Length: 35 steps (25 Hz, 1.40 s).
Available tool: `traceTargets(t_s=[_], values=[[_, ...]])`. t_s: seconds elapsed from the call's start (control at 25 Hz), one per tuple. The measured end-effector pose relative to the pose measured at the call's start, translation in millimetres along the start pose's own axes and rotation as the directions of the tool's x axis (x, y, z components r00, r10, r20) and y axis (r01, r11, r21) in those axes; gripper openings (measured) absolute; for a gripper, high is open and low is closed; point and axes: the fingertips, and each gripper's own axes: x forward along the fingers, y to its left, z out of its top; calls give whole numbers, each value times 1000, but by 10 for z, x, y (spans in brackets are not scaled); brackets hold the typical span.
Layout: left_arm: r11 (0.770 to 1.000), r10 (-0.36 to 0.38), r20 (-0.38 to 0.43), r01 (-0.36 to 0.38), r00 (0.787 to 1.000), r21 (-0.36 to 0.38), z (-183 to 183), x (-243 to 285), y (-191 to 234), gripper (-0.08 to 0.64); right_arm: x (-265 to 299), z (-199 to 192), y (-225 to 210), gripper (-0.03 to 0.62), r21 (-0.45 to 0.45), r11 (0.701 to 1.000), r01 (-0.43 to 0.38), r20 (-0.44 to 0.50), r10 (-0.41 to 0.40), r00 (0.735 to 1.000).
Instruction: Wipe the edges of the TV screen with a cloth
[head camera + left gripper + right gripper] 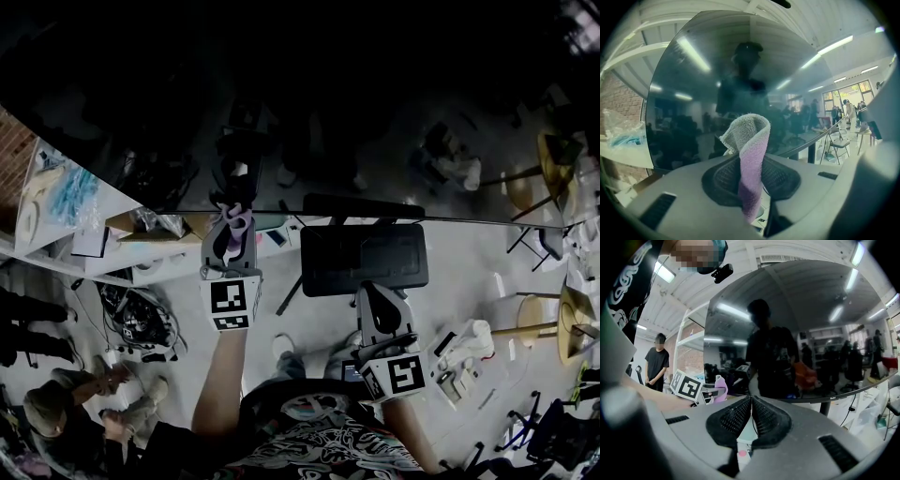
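Two grippers are up before the dark TV screen [356, 103], which fills the upper part of the head view and mirrors the room. At the far left a white shelf [117, 202] carries plastic bags, and below it a person [52, 408] crouches on the floor; next comes the left gripper [232, 225], held at the screen's lower edge, its fingers [783, 176] pinching a folded cloth [751, 145], grey on one face and lilac on the other, which sticks up past the fingertips in front of the glass; whether the cloth touches the screen I cannot tell; just to the right, under that edge, sits the dark rectangular base of the stand [364, 258]; the right gripper [373, 298] hangs lower than the left one, below that base and close to the holder's body, its fingers [768, 418] pressed together with nothing between them; at the far right round-topped stools [553, 169] stand on the floor.
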Motion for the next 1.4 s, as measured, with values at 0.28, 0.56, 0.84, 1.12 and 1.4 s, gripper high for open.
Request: traceTargets(t_s=[0.28,0.56,0.84,1.12,1.4], values=[[1000,-8,-2,8,1000,-1,17,34,-135,103,-89,-4,-123,29,2,1000,12,3,-12,1000],[1000,-24,0,24,1000,-2,46,94,-302,103,-155,-26,-247,29,14,999,32,3,-32,999],[999,-42,0,42,999,-3,69,117,-447,103,-235,-32,-326,29,12,999,42,6,-42,999],[998,-55,7,55,998,2,91,154,-591,103,-312,-53,-442,29,17,998,54,8,-55,998],[998,-61,2,61,998,-3,103,182,-709,103,-383,-79,-563,29,23,998,65,4,-65,998]])
